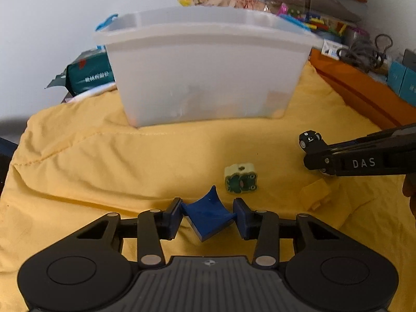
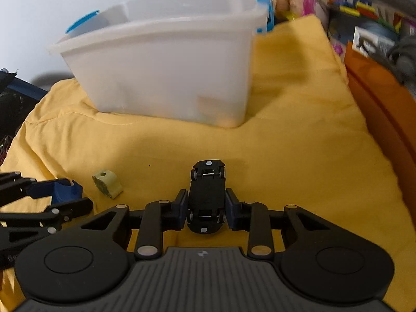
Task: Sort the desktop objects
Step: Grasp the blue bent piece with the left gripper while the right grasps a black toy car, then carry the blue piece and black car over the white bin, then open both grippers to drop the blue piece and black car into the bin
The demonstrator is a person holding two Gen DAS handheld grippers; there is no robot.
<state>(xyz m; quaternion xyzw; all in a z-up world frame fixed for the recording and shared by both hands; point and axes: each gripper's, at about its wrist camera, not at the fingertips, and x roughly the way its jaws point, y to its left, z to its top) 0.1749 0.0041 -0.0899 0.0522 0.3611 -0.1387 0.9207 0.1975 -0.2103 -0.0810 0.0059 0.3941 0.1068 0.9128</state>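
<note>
The left gripper (image 1: 208, 218) clamps a blue curved block (image 1: 208, 217); the right gripper (image 2: 206, 208) clamps an upturned black toy car (image 2: 207, 195); the translucent bin (image 1: 202, 65) stands straight ahead of both.

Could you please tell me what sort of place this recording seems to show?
Probably a home desk or play corner: a yellow cloth covers the surface, a translucent storage bin stands on it, and cluttered shelves of colourful toys sit behind.

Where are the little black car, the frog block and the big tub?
car (image 2: 206, 195), right wrist view, on its underside
frog block (image 1: 240, 182), left wrist view, on the frog face
tub (image 1: 205, 78), left wrist view, on its front wall
</note>
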